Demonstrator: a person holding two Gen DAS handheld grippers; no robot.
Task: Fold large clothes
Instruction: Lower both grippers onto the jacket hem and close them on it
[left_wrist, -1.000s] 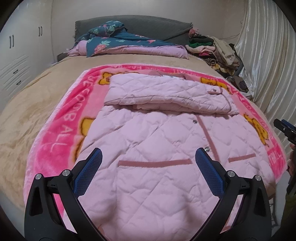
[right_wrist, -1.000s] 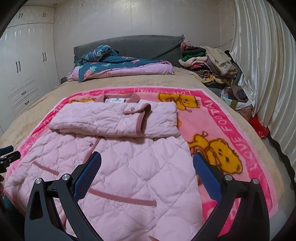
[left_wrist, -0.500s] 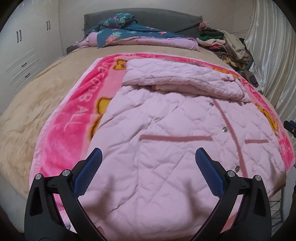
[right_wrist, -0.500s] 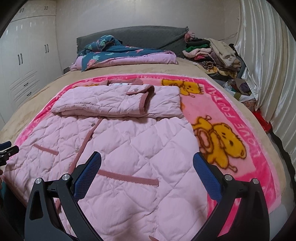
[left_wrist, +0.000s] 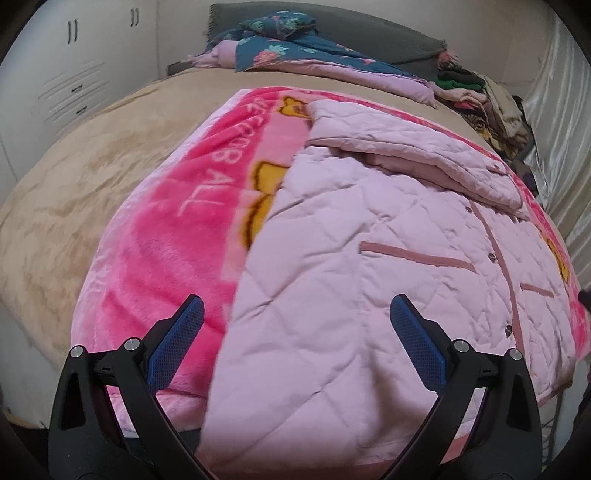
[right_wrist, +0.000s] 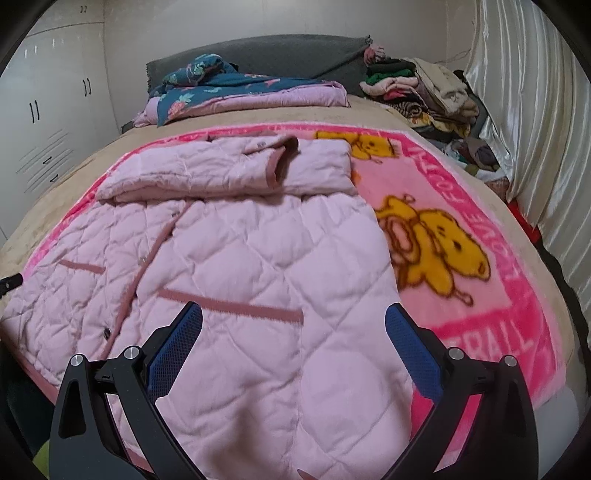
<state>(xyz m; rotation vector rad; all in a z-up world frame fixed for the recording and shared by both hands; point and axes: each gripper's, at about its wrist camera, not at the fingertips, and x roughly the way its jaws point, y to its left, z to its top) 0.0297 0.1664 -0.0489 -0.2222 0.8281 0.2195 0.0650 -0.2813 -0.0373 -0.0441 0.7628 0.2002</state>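
Note:
A pale pink quilted jacket (left_wrist: 369, 266) lies face up on a bright pink bear-print blanket (left_wrist: 177, 236) on the bed. Its sleeves are folded across the chest at the far end (left_wrist: 413, 162). My left gripper (left_wrist: 297, 325) is open and empty, low over the jacket's bottom left corner near the hem. In the right wrist view the jacket (right_wrist: 258, 266) fills the near half. My right gripper (right_wrist: 293, 332) is open and empty over the bottom right part of the jacket, near its right edge. The hem itself is hidden under both grippers.
A tan bedspread (left_wrist: 74, 177) covers the bed. A floral quilt (right_wrist: 236, 88) lies at the grey headboard. A pile of clothes (right_wrist: 424, 92) sits at the far right by a silver curtain (right_wrist: 535, 129). White wardrobes (right_wrist: 48, 122) stand at the left.
Both grippers have moved lower and closer to the jacket's hem, the left one toward the left corner, the right one toward the right edge. Both stay open. The jacket has not moved.

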